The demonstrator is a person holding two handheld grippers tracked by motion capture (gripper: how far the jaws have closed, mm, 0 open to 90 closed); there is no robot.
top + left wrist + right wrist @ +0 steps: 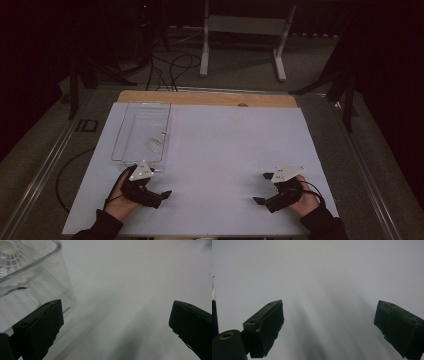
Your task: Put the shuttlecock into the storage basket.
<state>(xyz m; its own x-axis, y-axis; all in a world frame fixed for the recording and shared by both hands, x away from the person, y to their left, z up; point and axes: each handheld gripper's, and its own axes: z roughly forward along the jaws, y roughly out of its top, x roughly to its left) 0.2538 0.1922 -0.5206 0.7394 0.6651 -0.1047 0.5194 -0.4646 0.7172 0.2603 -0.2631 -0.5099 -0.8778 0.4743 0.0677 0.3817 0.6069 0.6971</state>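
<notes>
Both your grippers' jaws gape wide; your left gripper (152,192) sits beside the clear rectangular glass tray (142,133), so a careless swing could knock it along the white counter (225,150).

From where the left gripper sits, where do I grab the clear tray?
Probably the clear tray's near short wall, at its rim, coming in from the person's side. It lies flat with thin upright walls, and the left gripper, fingers wide apart, is already beside that corner.
</notes>
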